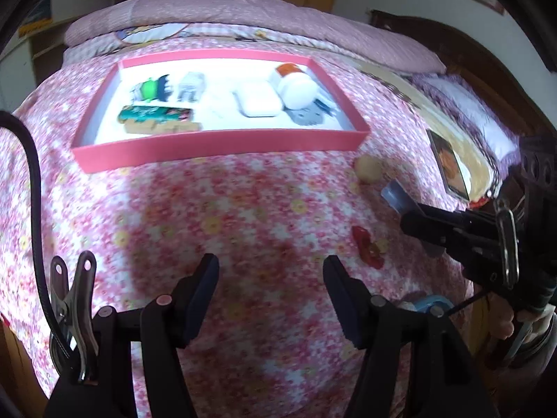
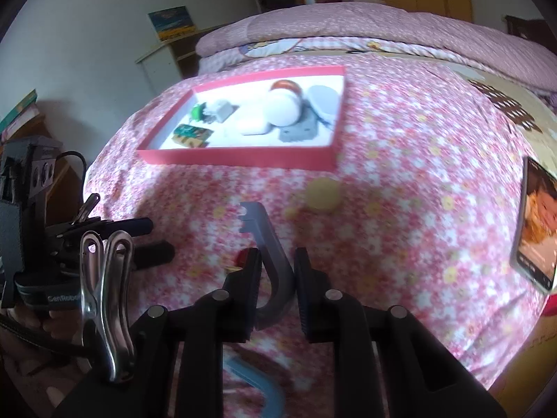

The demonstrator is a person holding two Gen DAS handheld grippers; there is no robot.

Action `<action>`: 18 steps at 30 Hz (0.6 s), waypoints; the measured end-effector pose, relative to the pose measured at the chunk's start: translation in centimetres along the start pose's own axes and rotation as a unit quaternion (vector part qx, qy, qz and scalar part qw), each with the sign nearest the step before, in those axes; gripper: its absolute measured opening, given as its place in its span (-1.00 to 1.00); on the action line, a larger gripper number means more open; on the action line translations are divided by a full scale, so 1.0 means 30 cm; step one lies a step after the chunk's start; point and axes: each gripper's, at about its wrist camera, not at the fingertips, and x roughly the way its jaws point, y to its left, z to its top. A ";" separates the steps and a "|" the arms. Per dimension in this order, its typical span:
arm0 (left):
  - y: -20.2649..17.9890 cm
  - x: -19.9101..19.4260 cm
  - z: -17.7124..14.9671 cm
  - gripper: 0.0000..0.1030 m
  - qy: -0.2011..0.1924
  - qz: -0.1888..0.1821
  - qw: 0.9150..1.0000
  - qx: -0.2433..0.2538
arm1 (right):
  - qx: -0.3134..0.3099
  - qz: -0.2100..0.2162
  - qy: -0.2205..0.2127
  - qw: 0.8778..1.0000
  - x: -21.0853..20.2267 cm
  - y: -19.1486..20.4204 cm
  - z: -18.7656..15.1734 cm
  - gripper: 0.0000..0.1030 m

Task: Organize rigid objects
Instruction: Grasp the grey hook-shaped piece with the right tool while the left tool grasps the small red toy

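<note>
A pink tray (image 1: 216,146) (image 2: 243,159) sits on the flowered bedspread and holds several small things: a white bottle with an orange cap (image 1: 296,87), a white case (image 1: 257,101), a grey elephant shape (image 1: 306,116), a green packet (image 1: 153,113). My right gripper (image 2: 276,278) holds a grey-blue curved plastic piece (image 2: 271,254) between its fingers, above the bed; the piece also shows in the left wrist view (image 1: 397,196). My left gripper (image 1: 271,278) is open and empty over bare bedspread. A yellow round piece (image 2: 322,193) (image 1: 369,169) and a red piece (image 1: 367,245) lie on the bed.
A photo card (image 2: 536,223) (image 1: 450,165) lies to the right of the tray. A blue curved piece (image 2: 257,383) lies near the bed's front edge. A folded pink quilt (image 1: 243,17) lies beyond the tray. A dark wooden headboard (image 1: 487,62) stands at the right.
</note>
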 end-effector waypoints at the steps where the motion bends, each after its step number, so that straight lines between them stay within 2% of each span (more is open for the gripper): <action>1: -0.014 0.005 0.005 0.27 0.002 -0.003 1.000 0.005 | 0.004 -0.001 -0.001 1.000 -0.001 -0.009 -0.004 -0.61; 9: -0.148 0.048 0.025 0.20 0.014 -0.020 0.998 0.063 | 0.035 -0.001 -0.007 0.999 -0.008 -0.081 -0.029 -0.61; 14: -0.227 0.078 0.035 -0.11 0.024 -0.027 0.994 0.101 | 0.051 0.004 -0.006 0.999 0.002 -0.110 -0.046 -0.60; 18: -0.269 0.114 0.037 -0.19 0.034 -0.027 0.991 0.123 | 0.062 0.005 -0.002 0.998 0.012 -0.132 -0.063 -0.61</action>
